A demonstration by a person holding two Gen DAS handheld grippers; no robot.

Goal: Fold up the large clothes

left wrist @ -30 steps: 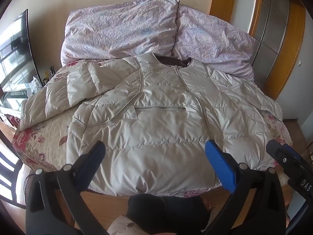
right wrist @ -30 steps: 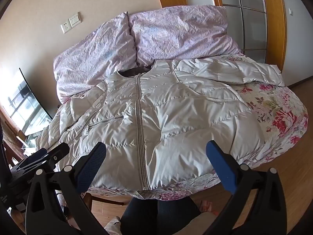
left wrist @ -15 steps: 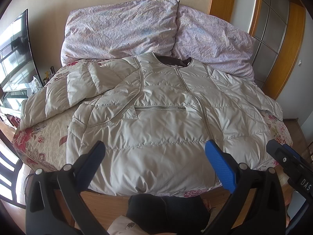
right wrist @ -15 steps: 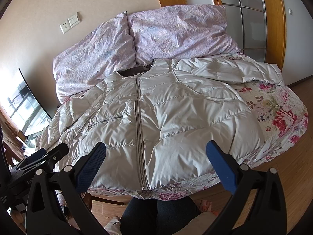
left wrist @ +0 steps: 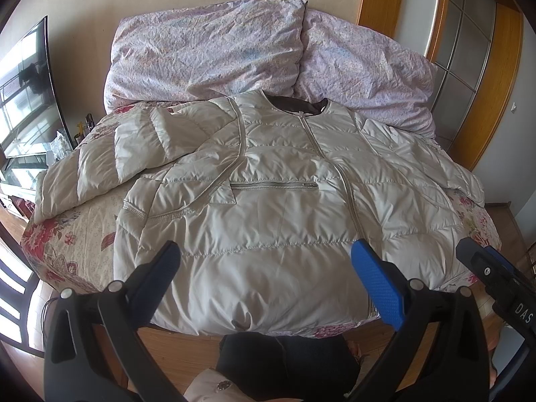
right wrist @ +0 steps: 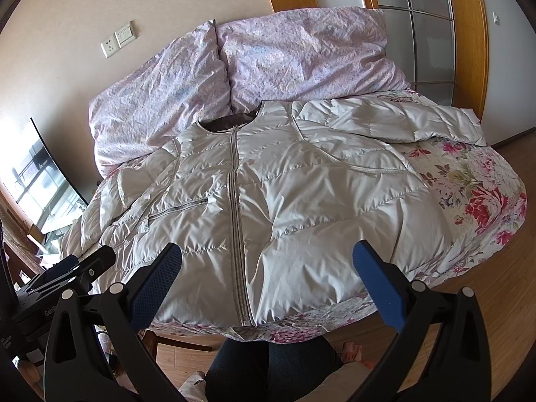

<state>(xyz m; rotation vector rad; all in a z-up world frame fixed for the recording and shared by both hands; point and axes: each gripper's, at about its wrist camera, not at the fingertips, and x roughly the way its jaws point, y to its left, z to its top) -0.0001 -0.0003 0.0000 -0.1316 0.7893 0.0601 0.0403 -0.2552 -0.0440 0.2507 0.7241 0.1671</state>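
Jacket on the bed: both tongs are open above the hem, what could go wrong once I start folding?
1. The jacket is puffy and glossy, so a shallow pinch by the right tongs or left tongs may slip off.
2. Its hem lies at the edge of the bed; a tug toward you could drag it off.
3. The left sleeve is already bunched, so folding it in may trap creases.

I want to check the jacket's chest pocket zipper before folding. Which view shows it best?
The left wrist view: the pocket zipper lies near centre, its full length seen almost head-on. The right wrist view shows it off to the left, slanted and foreshortened.
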